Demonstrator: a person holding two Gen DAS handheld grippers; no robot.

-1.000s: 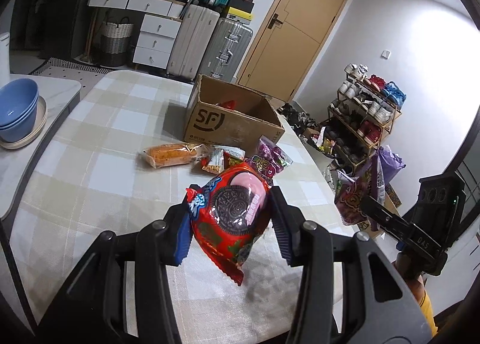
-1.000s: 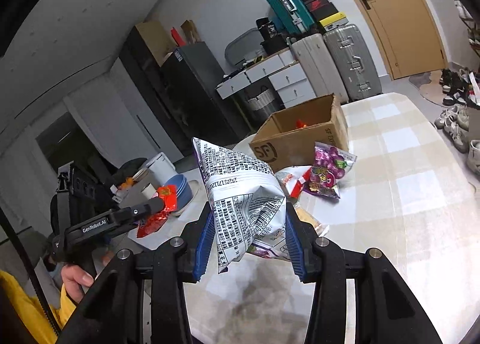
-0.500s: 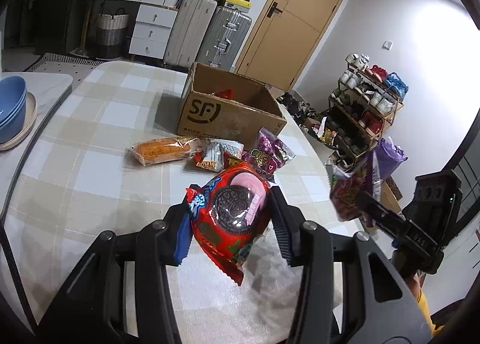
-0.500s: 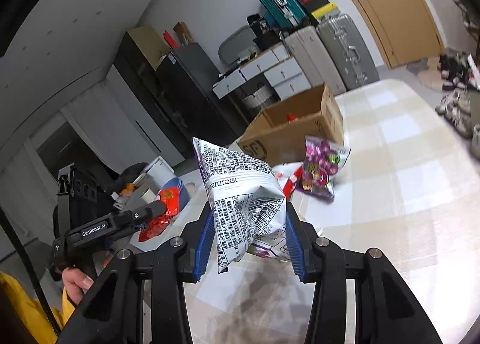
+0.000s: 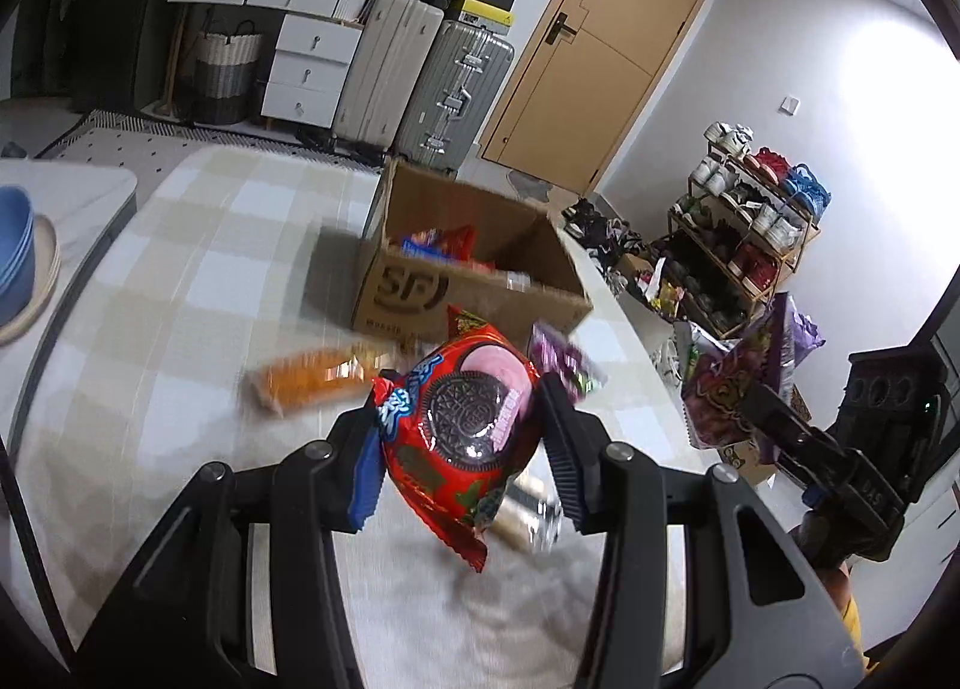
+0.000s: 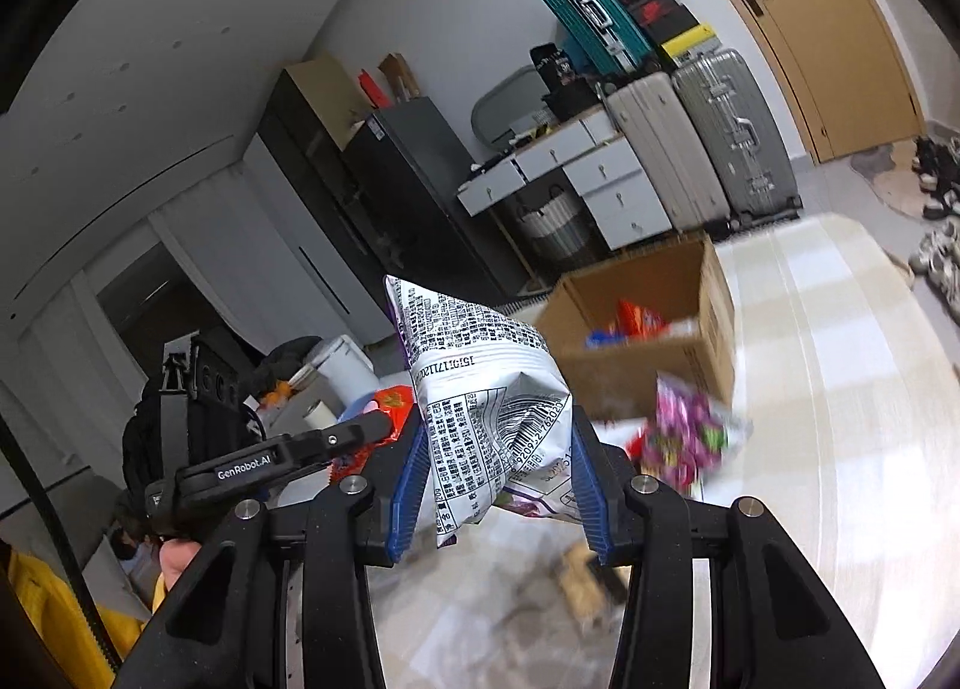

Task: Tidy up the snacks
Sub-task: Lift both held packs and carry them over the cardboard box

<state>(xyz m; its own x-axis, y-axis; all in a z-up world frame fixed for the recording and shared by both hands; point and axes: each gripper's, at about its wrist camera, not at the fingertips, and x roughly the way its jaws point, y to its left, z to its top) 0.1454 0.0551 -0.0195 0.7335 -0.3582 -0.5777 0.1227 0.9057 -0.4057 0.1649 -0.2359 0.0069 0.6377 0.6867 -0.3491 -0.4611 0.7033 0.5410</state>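
My left gripper [image 5: 462, 449] is shut on a red cookie packet [image 5: 462, 425] and holds it above the checked table, short of the open cardboard box [image 5: 462, 293]. The box holds several red and blue packets. My right gripper [image 6: 495, 476] is shut on a silver and purple snack bag [image 6: 486, 407], held in the air; this bag also shows in the left wrist view [image 5: 732, 377]. An orange packet [image 5: 306, 377] and a purple candy bag [image 5: 564, 359] lie on the table before the box [image 6: 648, 341]. The candy bag [image 6: 684, 437] is blurred.
Blue bowls [image 5: 15, 251] sit on a side table at the left. Suitcases [image 5: 420, 71] and white drawers [image 5: 306, 71] stand behind the table. A shoe rack [image 5: 744, 233] stands at the right. The checked table [image 6: 840, 389] stretches right of the box.
Both grippers have moved forward toward the box with their packets still held. The box looks larger and its inside now shows in both views.
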